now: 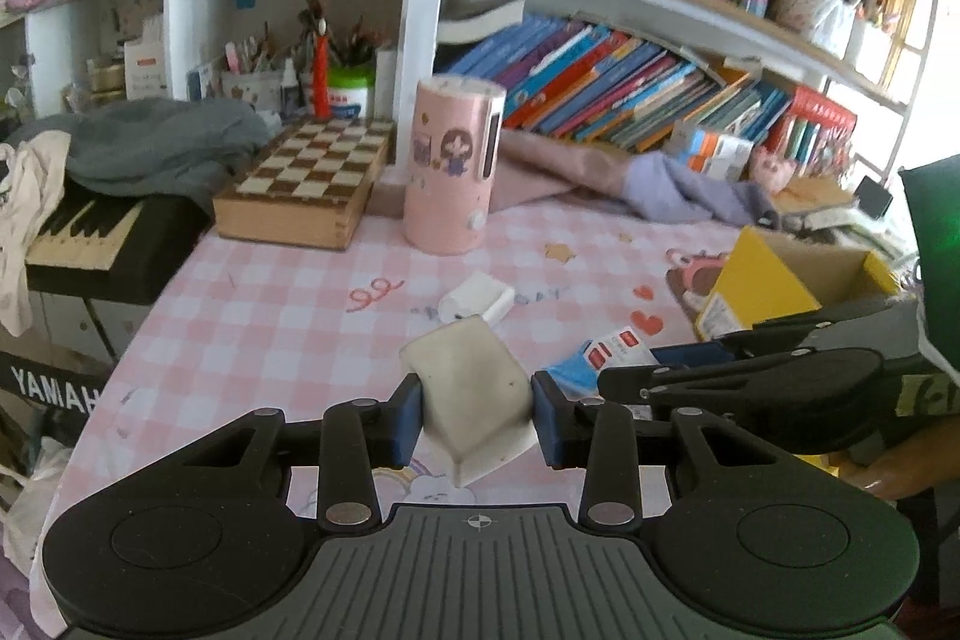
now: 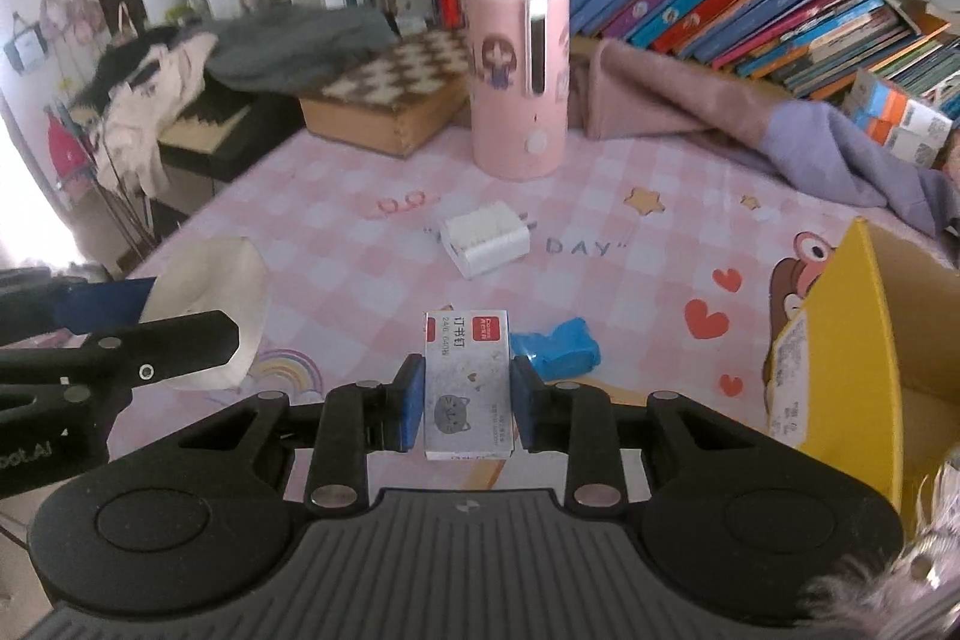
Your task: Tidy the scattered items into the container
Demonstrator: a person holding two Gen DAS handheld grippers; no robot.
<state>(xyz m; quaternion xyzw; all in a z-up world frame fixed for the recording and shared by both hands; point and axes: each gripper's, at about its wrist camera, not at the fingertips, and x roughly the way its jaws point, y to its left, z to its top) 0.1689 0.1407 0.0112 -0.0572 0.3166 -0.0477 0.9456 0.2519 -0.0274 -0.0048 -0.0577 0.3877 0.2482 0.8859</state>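
My left gripper (image 1: 476,411) is shut on a white eraser-like block (image 1: 468,388) and holds it above the pink checked tablecloth (image 1: 270,316). The block also shows in the right wrist view (image 2: 210,292). My right gripper (image 2: 467,403) is shut on a small white staples box (image 2: 467,388) with a red label. The box also shows in the left wrist view (image 1: 618,347). A white charger plug (image 2: 486,238) and a blue crumpled item (image 2: 567,346) lie on the cloth. The yellow cardboard box (image 2: 840,340), open at the top, stands at the right.
A pink cylindrical holder (image 2: 519,82) stands at the back centre, with a wooden chessboard box (image 2: 390,94) to its left. Pink and purple cloth (image 2: 750,118) lies before the bookshelf. A keyboard piled with clothes (image 1: 90,226) sits off the table's left edge.
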